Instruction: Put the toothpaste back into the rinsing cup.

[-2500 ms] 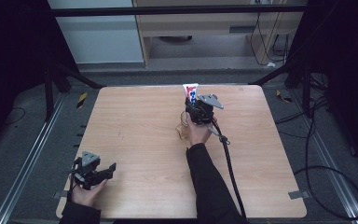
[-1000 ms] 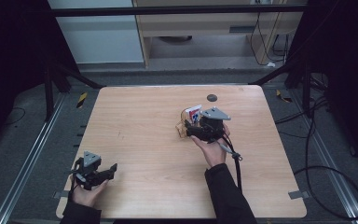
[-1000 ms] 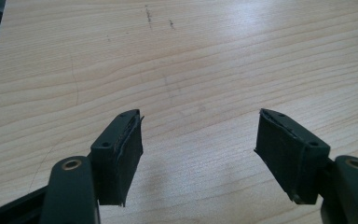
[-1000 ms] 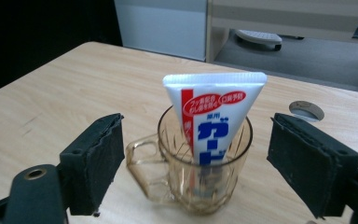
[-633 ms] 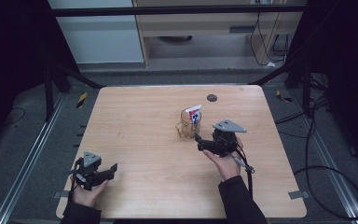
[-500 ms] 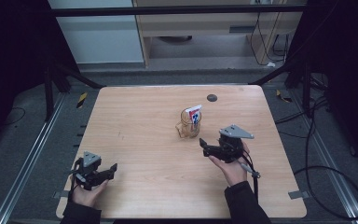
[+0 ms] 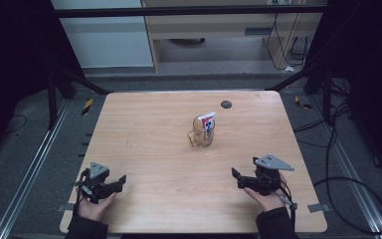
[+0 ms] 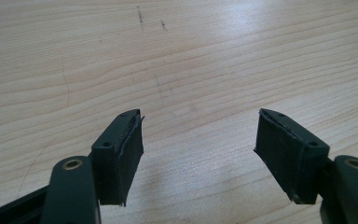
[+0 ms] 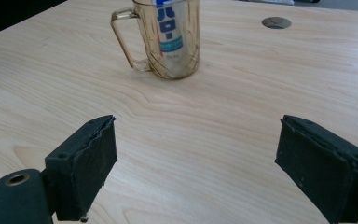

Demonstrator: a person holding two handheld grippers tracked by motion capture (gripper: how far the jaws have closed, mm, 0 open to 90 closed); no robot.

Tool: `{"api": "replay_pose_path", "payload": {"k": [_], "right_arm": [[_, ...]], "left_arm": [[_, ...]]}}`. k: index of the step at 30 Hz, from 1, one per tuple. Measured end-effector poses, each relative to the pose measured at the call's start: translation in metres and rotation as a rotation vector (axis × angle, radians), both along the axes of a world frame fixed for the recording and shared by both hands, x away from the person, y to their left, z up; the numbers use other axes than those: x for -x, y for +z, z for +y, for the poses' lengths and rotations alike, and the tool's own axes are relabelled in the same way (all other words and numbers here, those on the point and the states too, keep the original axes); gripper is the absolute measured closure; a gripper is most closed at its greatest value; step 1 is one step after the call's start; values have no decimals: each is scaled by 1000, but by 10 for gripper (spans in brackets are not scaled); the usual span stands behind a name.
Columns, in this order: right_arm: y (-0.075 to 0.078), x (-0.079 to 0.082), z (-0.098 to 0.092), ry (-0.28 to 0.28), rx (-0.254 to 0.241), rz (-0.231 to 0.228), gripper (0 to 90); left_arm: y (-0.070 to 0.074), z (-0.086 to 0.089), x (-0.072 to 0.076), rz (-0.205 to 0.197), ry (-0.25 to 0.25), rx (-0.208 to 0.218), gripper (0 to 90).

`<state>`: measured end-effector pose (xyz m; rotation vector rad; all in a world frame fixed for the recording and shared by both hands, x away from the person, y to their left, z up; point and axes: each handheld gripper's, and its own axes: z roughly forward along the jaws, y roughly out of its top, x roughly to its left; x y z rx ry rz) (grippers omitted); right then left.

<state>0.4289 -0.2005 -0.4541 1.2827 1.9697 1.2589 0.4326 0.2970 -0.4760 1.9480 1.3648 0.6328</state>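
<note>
Since a moment ago the right gripper [image 7: 242, 179] has drawn back from the glass mug [image 7: 201, 133] toward the near right edge of the table [image 7: 144, 129], leaving the mug well ahead of its spread, empty jaws, handle to their left in the right gripper view. A red, white and blue tube [image 7: 207, 121], probably toothpaste, stands tilted inside. The left gripper [image 7: 115, 182] rests at the near left corner, jaws likewise apart. Finishing well probably means settling both grippers flat, clear of the mug.
</note>
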Motion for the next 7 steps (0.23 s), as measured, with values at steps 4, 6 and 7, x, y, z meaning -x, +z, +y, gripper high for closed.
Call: {"api": "replay_pose_path", "payload": {"k": [4, 6, 7], "right_arm": [[-9, 8, -19, -33, 9, 2, 127], [-14, 11, -27, -54, 10, 10, 130], [-14, 11, -27, -54, 10, 10, 130]], "left_arm": [[-1, 0, -1, 3, -2, -1, 305], [-2, 0, -1, 3, -3, -2, 304], [-2, 0, -1, 1, -3, -2, 304]]}}
